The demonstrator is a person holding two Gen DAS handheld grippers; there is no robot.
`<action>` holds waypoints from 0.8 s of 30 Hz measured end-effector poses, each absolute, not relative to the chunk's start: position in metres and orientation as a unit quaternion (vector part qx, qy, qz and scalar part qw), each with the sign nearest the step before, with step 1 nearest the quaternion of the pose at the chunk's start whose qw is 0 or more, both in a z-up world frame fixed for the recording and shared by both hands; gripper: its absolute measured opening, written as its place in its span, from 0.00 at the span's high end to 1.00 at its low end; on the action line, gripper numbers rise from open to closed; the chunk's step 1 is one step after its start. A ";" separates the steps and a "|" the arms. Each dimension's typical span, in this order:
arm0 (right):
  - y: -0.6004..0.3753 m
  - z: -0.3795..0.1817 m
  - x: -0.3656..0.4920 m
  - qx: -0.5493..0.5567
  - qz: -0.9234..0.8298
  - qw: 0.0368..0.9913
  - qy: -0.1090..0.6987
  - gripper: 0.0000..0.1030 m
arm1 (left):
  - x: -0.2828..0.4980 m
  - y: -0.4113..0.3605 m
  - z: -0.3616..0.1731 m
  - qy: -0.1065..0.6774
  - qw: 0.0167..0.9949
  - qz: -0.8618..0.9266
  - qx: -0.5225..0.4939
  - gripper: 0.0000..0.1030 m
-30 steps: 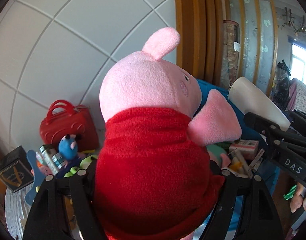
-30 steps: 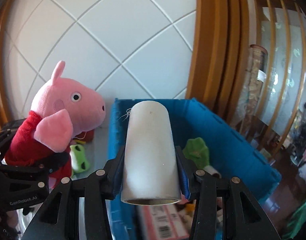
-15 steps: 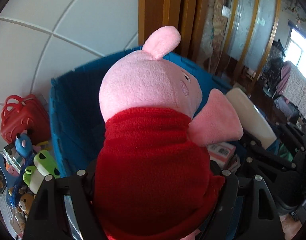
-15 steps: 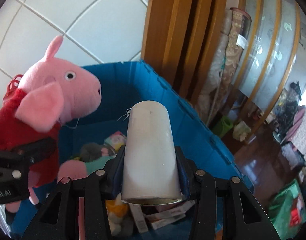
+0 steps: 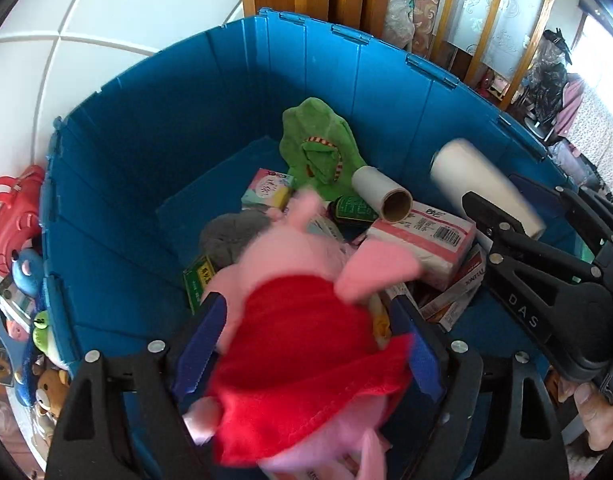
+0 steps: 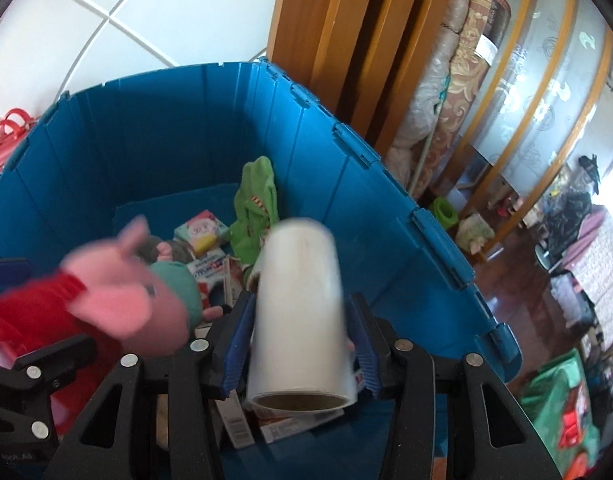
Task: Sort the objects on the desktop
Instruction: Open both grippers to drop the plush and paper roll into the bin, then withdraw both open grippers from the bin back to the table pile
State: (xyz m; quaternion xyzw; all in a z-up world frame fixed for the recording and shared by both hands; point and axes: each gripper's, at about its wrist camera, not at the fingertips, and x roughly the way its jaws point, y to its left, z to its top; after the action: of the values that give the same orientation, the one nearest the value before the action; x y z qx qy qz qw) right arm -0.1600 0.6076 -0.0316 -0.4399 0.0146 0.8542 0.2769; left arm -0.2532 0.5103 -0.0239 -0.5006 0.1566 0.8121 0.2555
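Observation:
A pink pig plush (image 5: pixel 290 256) in a red dress hangs, blurred, between the fingers of my left gripper (image 5: pixel 310 332) over the open blue bin (image 5: pixel 186 100). The jaws are opening; the blue left pad (image 5: pixel 198 336) stands bare, off the plush. A white paper roll (image 6: pixel 298 288) sits tilted and blurred between the fingers of my right gripper (image 6: pixel 302 320), whose jaws are also opening, with thin gaps at both pads. In the left wrist view the roll (image 5: pixel 478 176) hangs at the bin's right side.
Inside the bin lie a green plush (image 5: pixel 318 148), another paper roll (image 5: pixel 380 194), a pink tissue pack (image 5: pixel 426 240) and small boxes. A red toy case (image 5: pixel 10 216) and small toys (image 5: pixel 24 268) stand left of the bin. Wooden frames (image 6: pixel 346 40) rise behind.
Both grippers moved over the bin and tipped downward. Their jaws widened; the pig plush and the roll have gone from firmly held to loose and blurred.

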 end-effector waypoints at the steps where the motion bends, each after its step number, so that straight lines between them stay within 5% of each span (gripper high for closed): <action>1: 0.609 -0.032 -0.161 -0.441 0.853 0.278 0.012 0.51 | -0.254 0.509 -0.022 0.157 0.256 0.813 -0.499 0.18; 7: 0.600 -0.027 -0.150 -0.433 0.858 0.276 0.005 0.15 | -0.239 0.493 -0.014 0.152 0.265 0.825 -0.475 0.18; 15: 0.568 -0.010 -0.122 -0.409 0.873 0.266 -0.002 0.01 | -0.206 0.448 0.015 0.116 0.272 0.856 -0.423 0.18; 24: 0.509 0.013 -0.101 -0.377 0.895 0.240 -0.010 0.01 | -0.175 0.389 0.035 0.082 0.267 0.884 -0.376 0.15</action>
State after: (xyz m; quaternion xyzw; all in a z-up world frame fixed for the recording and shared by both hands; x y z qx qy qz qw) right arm -0.1007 0.5093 0.0130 -0.3768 -0.0100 0.8945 0.2403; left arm -0.1749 0.3892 0.0352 -0.3759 0.0823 0.8836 0.2668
